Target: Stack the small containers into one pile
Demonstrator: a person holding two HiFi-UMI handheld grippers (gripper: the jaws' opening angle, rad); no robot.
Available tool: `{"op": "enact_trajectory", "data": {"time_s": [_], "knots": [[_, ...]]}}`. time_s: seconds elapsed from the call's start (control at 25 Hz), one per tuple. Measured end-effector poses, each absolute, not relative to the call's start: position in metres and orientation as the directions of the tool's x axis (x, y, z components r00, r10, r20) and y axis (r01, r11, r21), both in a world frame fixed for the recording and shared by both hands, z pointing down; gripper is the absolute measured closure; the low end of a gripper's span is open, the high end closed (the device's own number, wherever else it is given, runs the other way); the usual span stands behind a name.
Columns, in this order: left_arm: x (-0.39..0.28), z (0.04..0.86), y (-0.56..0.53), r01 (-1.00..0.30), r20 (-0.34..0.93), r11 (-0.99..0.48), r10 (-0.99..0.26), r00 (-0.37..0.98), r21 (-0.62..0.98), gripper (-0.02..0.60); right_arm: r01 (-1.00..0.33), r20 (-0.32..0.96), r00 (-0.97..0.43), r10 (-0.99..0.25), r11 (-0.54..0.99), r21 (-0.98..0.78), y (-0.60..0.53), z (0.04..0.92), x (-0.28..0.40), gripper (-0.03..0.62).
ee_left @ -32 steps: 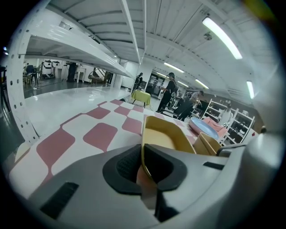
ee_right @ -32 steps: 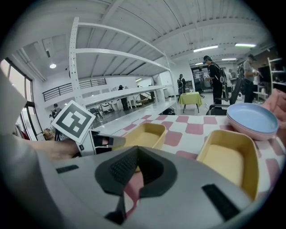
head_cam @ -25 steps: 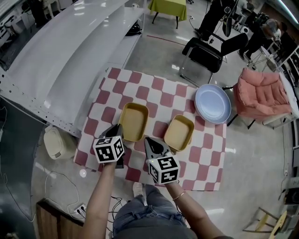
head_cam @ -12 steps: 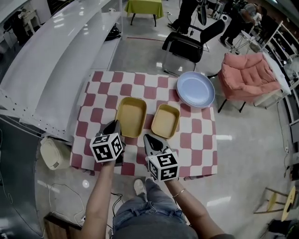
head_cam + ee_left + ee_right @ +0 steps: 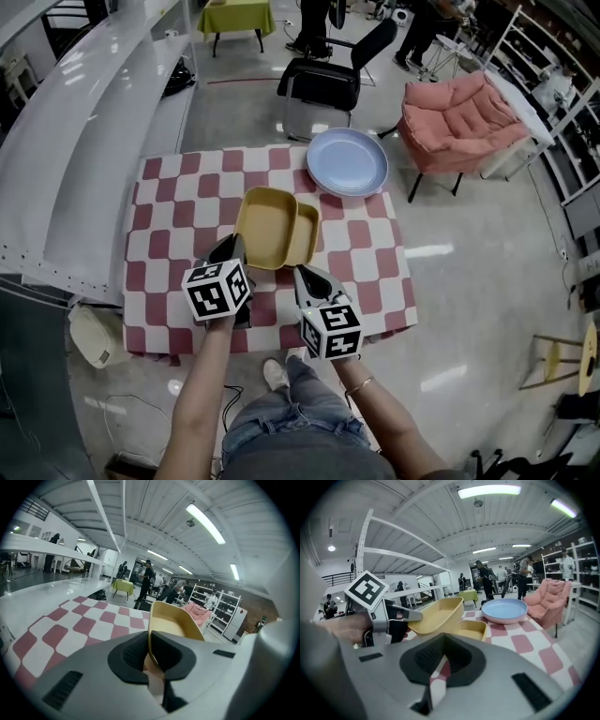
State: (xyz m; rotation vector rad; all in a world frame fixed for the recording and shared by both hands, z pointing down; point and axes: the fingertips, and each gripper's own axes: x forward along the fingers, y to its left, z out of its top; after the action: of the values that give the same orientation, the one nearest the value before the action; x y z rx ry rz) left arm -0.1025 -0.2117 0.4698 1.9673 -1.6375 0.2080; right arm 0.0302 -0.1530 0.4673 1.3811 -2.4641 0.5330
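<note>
My left gripper (image 5: 234, 247) is shut on the near rim of the larger yellow container (image 5: 265, 225) and holds it lifted and tilted. It overlaps the smaller yellow container (image 5: 307, 236), which rests on the checkered cloth and is partly hidden beneath it. In the left gripper view the container's rim (image 5: 161, 620) runs straight between the pads. My right gripper (image 5: 306, 275) hovers just right of the left one, shut and empty. From the right gripper view the larger container (image 5: 436, 615) hangs over the smaller container (image 5: 471, 629), with the left gripper (image 5: 402, 616) at its rim.
A light blue plate (image 5: 347, 161) sits at the far right corner of the red-and-white checkered table (image 5: 169, 220). A black chair (image 5: 323, 82) and a pink armchair (image 5: 459, 114) stand beyond. A long white counter (image 5: 75, 141) runs along the left.
The larger yellow container has been lifted off the cloth and carried right, so it now overlaps the smaller one. Both grippers have shifted along with it; the right stays empty.
</note>
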Motion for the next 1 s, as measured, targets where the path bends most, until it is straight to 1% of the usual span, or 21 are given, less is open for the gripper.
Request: {"op": "enact_trajectory", "data": {"time_s": [0.2,0.4,0.56,1.0], "knots": [[-0.071,0.474,-0.225,-0.932,0.469,-0.131,-0.836,0.287,0.338,0.549,-0.895,0.405,-0.447,-0.798,0.404,-0.191,-0.158,0.471,0.065,0.583],[-0.049,0.482,-0.235,-0.925,0.484,-0.143,-0.818,0.311,0.352,0.549,-0.912,0.417,-0.409,-0.811,0.36,-0.196,-0.166,0.476,0.087,0.583],[-0.041,0.49,-0.24,-0.919,0.5,-0.144,-0.803,0.325,0.366,0.549,-0.917,0.415,-0.399,-0.817,0.348,-0.198,-0.173,0.476,0.094,0.583],[-0.038,0.515,-0.246,-0.935,0.552,-0.11,-0.781,0.292,0.338,0.549,-0.913,0.44,-0.409,-0.8,0.351,-0.209,-0.187,0.49,0.099,0.583]]}}
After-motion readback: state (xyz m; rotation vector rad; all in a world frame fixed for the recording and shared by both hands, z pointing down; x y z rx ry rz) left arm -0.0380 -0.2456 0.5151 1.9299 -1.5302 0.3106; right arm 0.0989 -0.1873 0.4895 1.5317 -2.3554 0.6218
